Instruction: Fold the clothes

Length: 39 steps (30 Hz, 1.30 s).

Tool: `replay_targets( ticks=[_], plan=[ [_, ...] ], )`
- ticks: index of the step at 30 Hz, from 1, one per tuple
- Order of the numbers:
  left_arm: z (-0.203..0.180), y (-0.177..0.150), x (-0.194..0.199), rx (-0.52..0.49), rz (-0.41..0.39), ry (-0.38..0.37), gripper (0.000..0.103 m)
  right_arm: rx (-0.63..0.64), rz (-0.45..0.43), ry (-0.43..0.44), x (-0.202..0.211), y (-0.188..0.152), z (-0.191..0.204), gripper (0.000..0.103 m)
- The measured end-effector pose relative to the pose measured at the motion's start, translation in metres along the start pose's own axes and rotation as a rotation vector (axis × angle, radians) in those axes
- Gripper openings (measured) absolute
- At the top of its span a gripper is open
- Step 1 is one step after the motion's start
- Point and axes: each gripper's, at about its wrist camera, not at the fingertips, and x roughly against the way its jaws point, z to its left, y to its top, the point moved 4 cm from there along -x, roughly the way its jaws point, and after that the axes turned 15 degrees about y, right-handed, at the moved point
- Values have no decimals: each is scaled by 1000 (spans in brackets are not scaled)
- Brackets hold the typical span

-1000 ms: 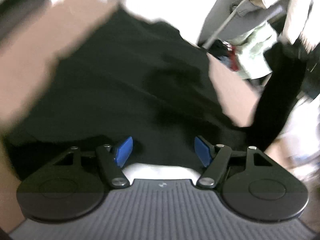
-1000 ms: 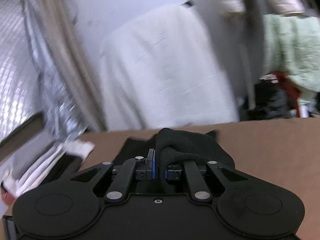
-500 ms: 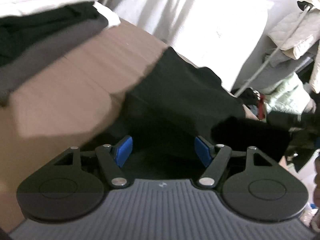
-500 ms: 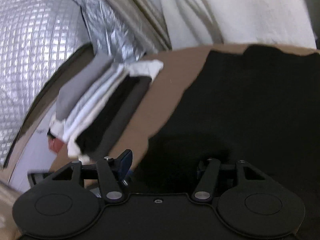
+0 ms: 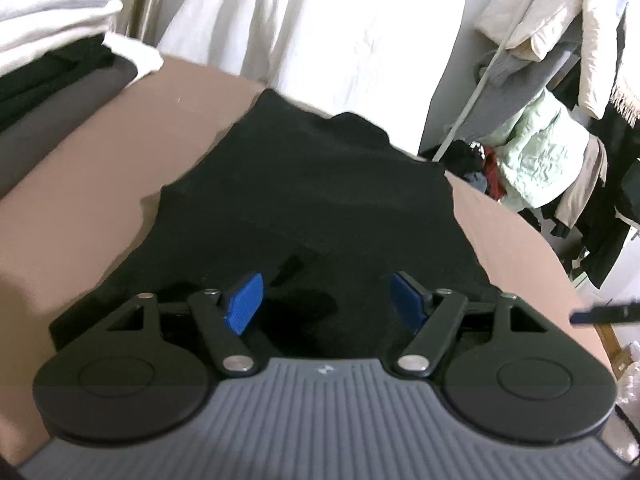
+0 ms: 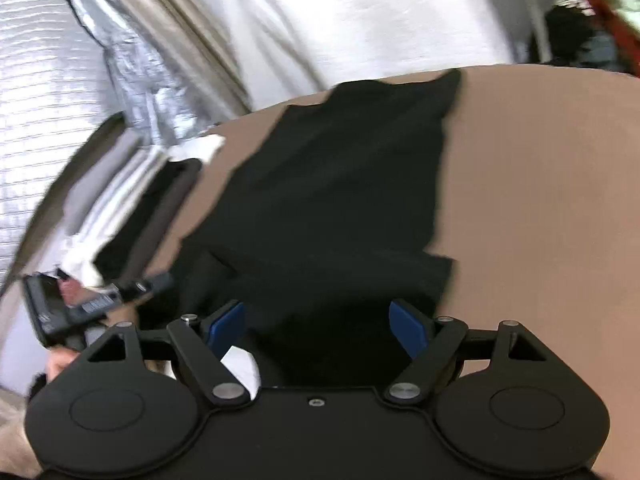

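The right wrist picture is blurry all over. The pile of folded clothes (image 6: 132, 208) at the left is smeared, so its layers run together. The near edge of the black cloth (image 6: 332, 208) hides behind the gripper's body at the bottom of both pictures. At the lower left, a hand (image 6: 60, 356) is mostly hidden. In the left wrist picture, the hanging clothes (image 5: 560, 80) are cut off at the right edge.

Home room, coats on rack (image 5: 552, 40), folded clothes stack (image 5: 52, 60), brown table (image 5: 80, 200)
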Motion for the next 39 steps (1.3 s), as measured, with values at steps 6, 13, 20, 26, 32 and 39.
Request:
replay_targets(
  ticks=[6,13,20,26,32,39],
  plan=[
    [-23,-13,-10,-66,77,-67,90,-14,4,-101,4,-14,-10,89],
    [-27,-25,-42,-141,147,145,11,35,373,-282,-65,-37,-25,89],
    [25,25,10,121,-127,176,15,61,292,-318,-54,-32,-22,15],
    [72,16,-27,225,60,270,24,213,281,-361,-48,-32,6,8],
    [76,13,-23,113,117,434,26,272,659,-440,-74,-58,-2,10],
    [133,21,11,277,106,439,39,145,409,-124,-31,2,15,63]
  ],
)
